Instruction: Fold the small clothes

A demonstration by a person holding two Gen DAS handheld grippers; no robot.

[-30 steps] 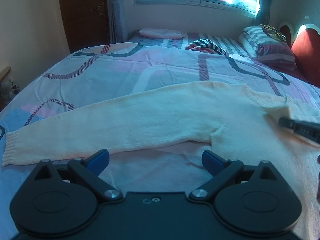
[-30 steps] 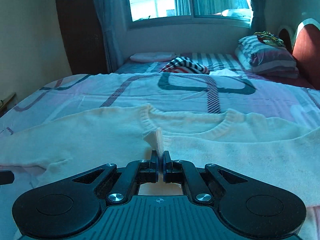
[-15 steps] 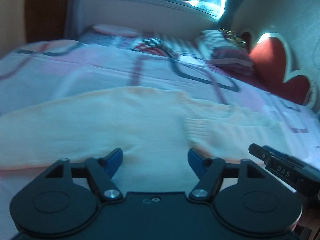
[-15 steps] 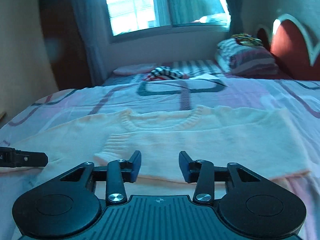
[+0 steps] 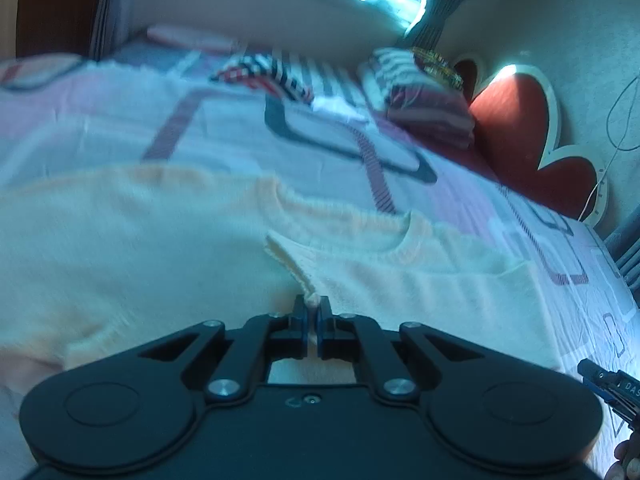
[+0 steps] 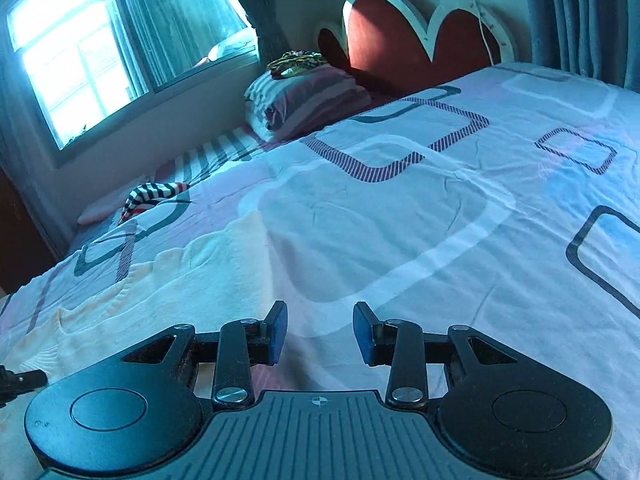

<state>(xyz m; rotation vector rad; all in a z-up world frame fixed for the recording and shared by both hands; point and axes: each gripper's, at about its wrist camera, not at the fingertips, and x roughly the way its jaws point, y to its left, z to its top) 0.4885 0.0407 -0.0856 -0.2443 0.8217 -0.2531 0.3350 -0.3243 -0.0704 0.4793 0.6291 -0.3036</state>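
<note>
A cream knit sweater (image 5: 168, 248) lies spread on the bed, with one sleeve folded across its chest. My left gripper (image 5: 312, 314) is shut on the ribbed cuff (image 5: 294, 264) of that sleeve, just below the neckline. My right gripper (image 6: 320, 330) is open and empty. It hangs over bare bedsheet to the right of the sweater's edge (image 6: 224, 264). The right gripper's tip shows at the lower right of the left wrist view (image 5: 608, 390). The left gripper's tip shows at the far left of the right wrist view (image 6: 18, 380).
The patterned bedsheet (image 6: 460, 216) covers a wide bed. Striped pillows (image 6: 308, 98) lie by a red headboard (image 6: 404, 36). A striped garment (image 6: 154, 194) lies at the far side under the window (image 6: 100, 44).
My left gripper has closed on the sleeve cuff that the right gripper let go of. My right gripper has swung right, away from the sweater, and stays open.
</note>
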